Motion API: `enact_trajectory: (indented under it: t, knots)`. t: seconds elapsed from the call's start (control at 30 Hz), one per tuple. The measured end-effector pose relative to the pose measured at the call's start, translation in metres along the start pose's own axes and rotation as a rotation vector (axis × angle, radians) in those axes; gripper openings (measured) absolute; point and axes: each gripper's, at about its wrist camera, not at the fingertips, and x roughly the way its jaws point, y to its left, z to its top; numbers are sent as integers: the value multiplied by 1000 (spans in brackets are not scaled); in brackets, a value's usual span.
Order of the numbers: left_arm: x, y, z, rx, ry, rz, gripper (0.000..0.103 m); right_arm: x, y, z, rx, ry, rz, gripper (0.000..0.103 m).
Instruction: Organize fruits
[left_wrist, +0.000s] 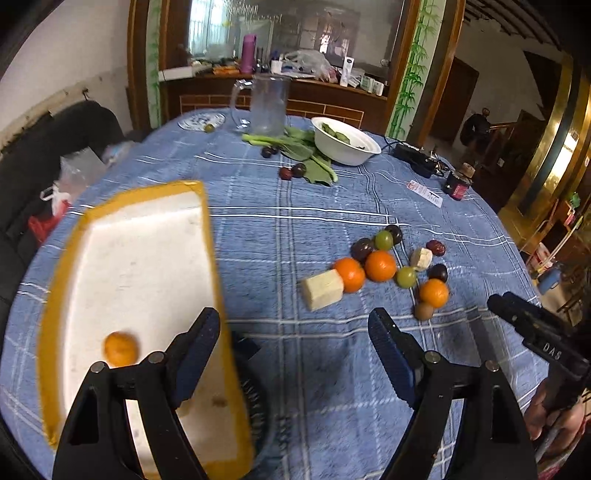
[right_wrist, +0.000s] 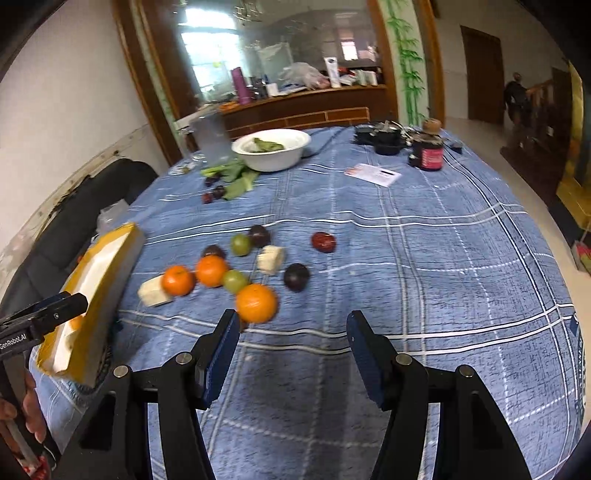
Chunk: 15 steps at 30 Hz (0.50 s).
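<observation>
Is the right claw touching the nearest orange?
Apart. In the right wrist view the open right claw holds nothing; the orange lies just beyond its left fingertip.

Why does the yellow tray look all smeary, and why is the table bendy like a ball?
Left wrist view: the yellow tray is smeared by motion blur, as is the orange in it; the far fruit stays sharper. Right wrist view: the nearest orange is slightly blurred. Both views: the fisheye lens curves the blue tablecloth lines and darkens the corners.

Both wrist cameras look forward and steeply down along their own fingers at the blue checked tablecloth (left_wrist: 314, 221), from close above its near edge. Both views share the fruit cluster (right_wrist: 236, 273), white bowl (left_wrist: 345, 142) and far sideboard (right_wrist: 295, 110).
</observation>
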Motion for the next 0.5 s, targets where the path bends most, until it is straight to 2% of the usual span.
enact_trajectory:
  t: [0.27,0.37,0.47,0.5]
  knots:
    - [55,-8,20,-28,118,-72,81,38,15,13,-7,62,45,64]
    - [76,-9,21,-29,154,-58,81,49,18,17,3,64,57,64]
    - [84,-19,20,29,142,-15,81,60,21,20,-2,67,61,64]
    - [84,-21,18,43,135,-16,76,63,23,19,-11,67,60,64]
